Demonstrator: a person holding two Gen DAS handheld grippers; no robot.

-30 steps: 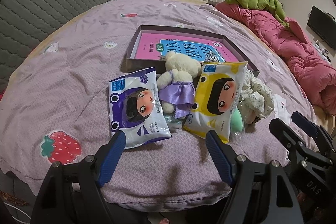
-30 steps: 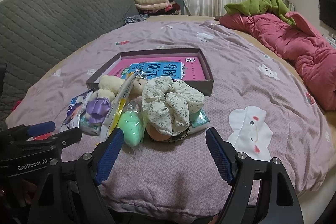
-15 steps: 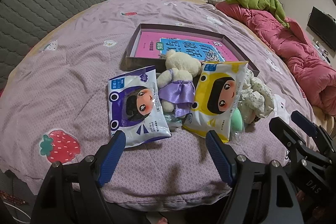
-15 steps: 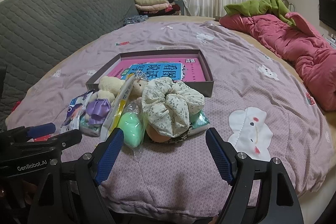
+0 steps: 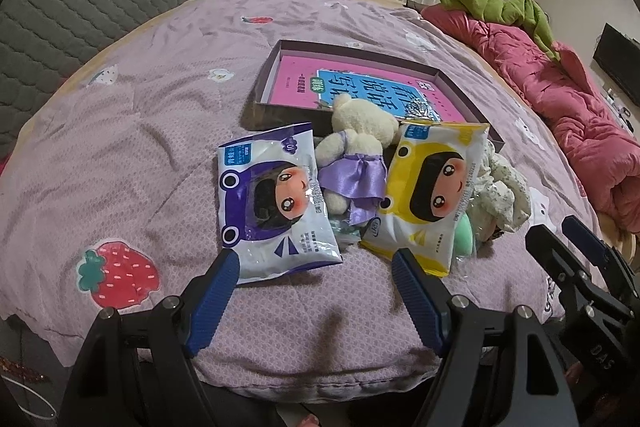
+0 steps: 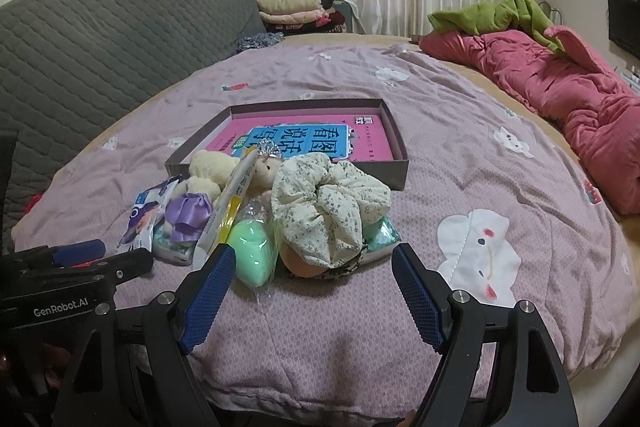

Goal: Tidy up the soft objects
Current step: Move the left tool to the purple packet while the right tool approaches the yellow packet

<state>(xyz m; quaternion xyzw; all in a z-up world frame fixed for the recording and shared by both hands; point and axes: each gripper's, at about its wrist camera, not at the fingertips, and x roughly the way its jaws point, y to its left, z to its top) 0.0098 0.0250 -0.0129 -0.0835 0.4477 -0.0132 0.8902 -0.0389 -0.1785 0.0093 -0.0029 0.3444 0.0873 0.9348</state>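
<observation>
Both grippers hover at the near edge of the bed [image 5: 120, 131] with nothing between their fingers: the left gripper [image 5: 316, 291] has its jaws spread wide, and so does the right gripper [image 6: 312, 287]. The soft things lie in a loose heap just ahead of them, in front of the shallow box [image 5: 468, 99] that already holds a pink book [image 5: 304, 83]. From the left wrist view the purple pack [image 5: 272, 203] lies flat straight ahead, nearly touching the left finger tip, its long axis running away from the gripper toward the box. Beside it sits the bear [image 5: 356, 155] in a purple dress, leaning on the box's front wall, and then the yellow pack [image 5: 432, 195], propped on the things under it and tilted. From the right wrist view the floral scrunchie [image 6: 328, 203] lies on top of the heap, straight ahead between the right jaws, with a green blob [image 6: 250, 259] in clear wrap just beside the left finger; what lies beneath the scrunchie is partly hidden, perhaps a tan ball and a teal pack. The likely goal is to move these into the box, and none is inside yet. The left gripper is nearer the purple pack, so it would close across the short width; the right is nearer the scrunchie.
</observation>
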